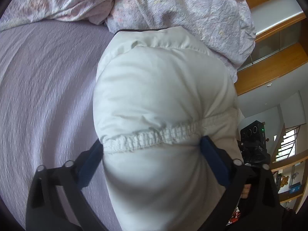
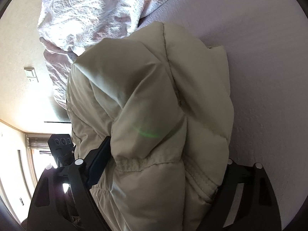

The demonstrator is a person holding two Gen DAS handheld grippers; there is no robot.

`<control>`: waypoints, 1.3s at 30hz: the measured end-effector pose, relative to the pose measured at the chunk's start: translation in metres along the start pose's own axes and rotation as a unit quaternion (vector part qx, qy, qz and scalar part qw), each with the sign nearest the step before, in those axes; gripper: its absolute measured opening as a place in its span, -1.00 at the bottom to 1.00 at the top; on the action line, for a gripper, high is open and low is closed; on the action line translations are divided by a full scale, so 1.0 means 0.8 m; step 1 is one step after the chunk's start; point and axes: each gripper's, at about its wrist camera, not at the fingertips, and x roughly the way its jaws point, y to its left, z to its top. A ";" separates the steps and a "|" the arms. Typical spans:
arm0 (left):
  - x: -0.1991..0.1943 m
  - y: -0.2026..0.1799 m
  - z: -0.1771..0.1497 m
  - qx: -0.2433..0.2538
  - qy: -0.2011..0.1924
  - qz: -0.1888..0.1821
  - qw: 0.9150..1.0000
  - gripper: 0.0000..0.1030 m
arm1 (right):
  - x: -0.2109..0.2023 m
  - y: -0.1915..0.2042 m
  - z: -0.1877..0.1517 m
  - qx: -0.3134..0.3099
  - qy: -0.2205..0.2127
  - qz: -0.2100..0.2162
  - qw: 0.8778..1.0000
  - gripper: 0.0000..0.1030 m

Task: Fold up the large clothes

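Observation:
A cream puffer jacket (image 1: 163, 88) is bunched into a thick bundle over the lilac bed sheet (image 1: 44, 88). My left gripper (image 1: 152, 144) is shut on the jacket at its elastic cuff, with blue pads (image 1: 90, 163) pressed on both sides. In the right wrist view the same jacket (image 2: 146, 100) fills the middle. My right gripper (image 2: 163, 154) is shut on a padded fold of it near another gathered seam; its right finger is mostly hidden behind the fabric. Both views are tilted sideways.
A crumpled floral duvet (image 1: 182, 9) lies at the head of the bed, touching the jacket, and also shows in the right wrist view (image 2: 92, 15). Wooden shelving (image 1: 273, 65) stands beside the bed. The other gripper's camera (image 1: 252, 142) is close by.

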 end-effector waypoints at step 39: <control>-0.101 0.107 0.132 0.009 -0.092 0.149 0.985 0.32 | 0.127 0.145 0.031 -0.069 0.011 -0.016 0.997 0.06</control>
